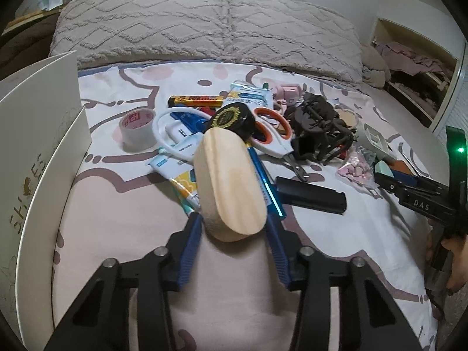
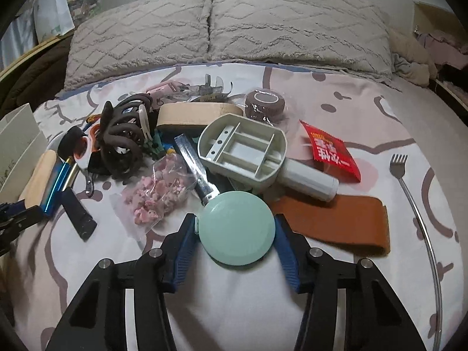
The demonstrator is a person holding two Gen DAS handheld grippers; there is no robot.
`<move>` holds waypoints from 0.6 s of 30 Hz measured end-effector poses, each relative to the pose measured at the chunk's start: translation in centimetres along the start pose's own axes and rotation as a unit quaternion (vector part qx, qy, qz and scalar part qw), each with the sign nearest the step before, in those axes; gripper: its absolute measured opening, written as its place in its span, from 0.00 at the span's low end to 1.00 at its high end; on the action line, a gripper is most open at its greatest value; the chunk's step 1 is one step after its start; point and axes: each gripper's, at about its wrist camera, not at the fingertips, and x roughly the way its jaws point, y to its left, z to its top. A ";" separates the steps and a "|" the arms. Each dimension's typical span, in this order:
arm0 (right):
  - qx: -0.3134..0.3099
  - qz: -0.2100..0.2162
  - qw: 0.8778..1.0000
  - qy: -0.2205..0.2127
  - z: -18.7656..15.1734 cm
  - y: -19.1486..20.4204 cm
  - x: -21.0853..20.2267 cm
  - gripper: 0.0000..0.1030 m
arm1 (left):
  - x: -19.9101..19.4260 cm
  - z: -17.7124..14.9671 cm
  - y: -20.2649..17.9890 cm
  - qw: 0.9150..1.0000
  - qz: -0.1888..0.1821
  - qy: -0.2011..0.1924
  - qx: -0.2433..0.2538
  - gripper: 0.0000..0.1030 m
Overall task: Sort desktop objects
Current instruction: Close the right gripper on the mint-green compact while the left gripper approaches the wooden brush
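left tool (image 1: 234, 228) clamped across near end of wooden block (image 1: 228, 184), long axis running away over pile on bed (image 1: 117, 219) | right tool (image 2: 235, 234) clamped on green disc (image 2: 237, 228), near edge of pile

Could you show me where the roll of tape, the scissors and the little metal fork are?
roll of tape (image 1: 137, 128), left wrist view, outer side.
scissors (image 1: 272, 134), left wrist view, orange handle.
metal fork (image 2: 399, 161), right wrist view, prongs.

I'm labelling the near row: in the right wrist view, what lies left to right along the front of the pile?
Black clip → bag of pink bits → mint round case → brown strap → metal back scratcher.
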 end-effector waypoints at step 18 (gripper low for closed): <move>0.000 0.036 0.999 -0.010 -4.7 1.6 -3.7 0.52 | -1.9 -1.2 -0.4 1.000 -0.006 -0.005 0.002 0.43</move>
